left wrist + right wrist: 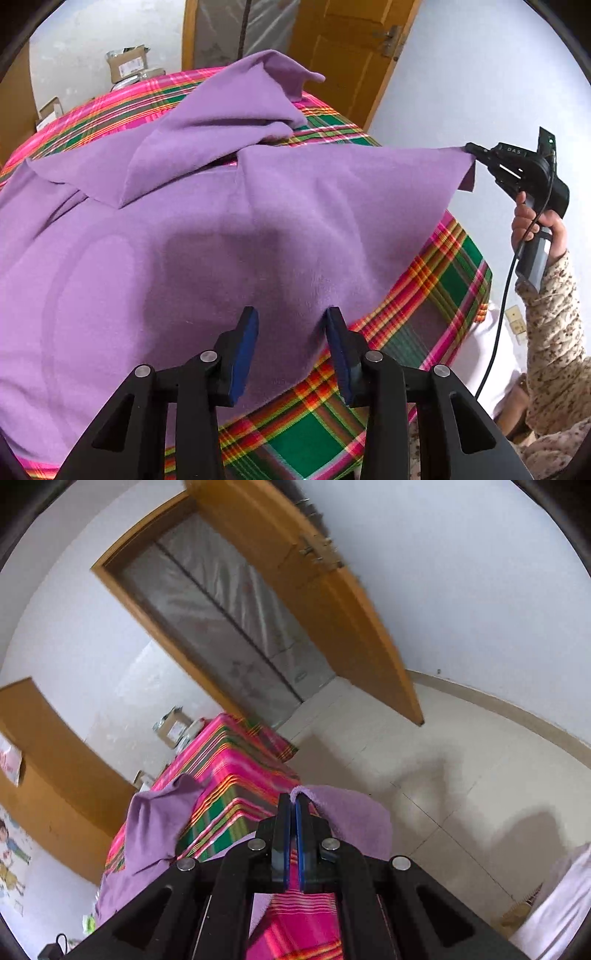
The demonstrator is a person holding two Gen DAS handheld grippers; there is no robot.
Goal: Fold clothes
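Note:
A large purple garment [192, 229] lies spread over a table covered in pink and green plaid cloth [436, 295]. My left gripper [290, 317] hovers open just above the garment's near edge, nothing between its blue pads. My right gripper [471, 149] is shut on a corner of the purple garment, lifted and pulled out past the table's right side. In the right wrist view the right gripper [295, 801] pinches a purple fold [354, 812] between its closed blue pads. A far part of the garment [155, 823] is bunched up.
A person's hand and patterned sleeve [550, 295] hold the right gripper's handle. An open wooden door [332, 602] and pale tiled floor [461, 775] lie right of the table. Cardboard boxes [127, 62] stand beyond the table's far edge.

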